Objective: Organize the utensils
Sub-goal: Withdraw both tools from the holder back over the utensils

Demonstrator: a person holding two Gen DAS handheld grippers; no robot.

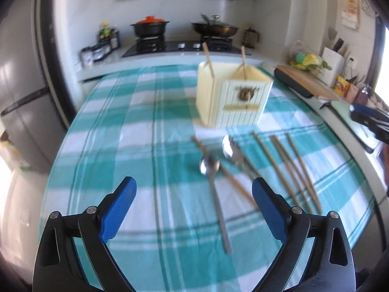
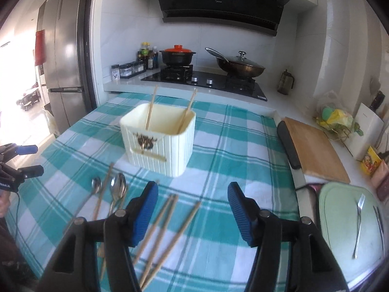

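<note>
A cream utensil holder stands on the teal checked cloth with two chopsticks leaning in it. In front of it lie two metal spoons and several loose wooden chopsticks. My right gripper hovers open over the loose chopsticks, with nothing gripped. In the left wrist view the holder is ahead. My left gripper is wide open above the nearer spoon and is not touching it. The second spoon and more chopsticks lie to the right.
A wooden cutting board and a pale green board with a fork sit on the counter at the right. Behind the table are a stove with a red-lidded pot and a wok; a fridge stands at the left.
</note>
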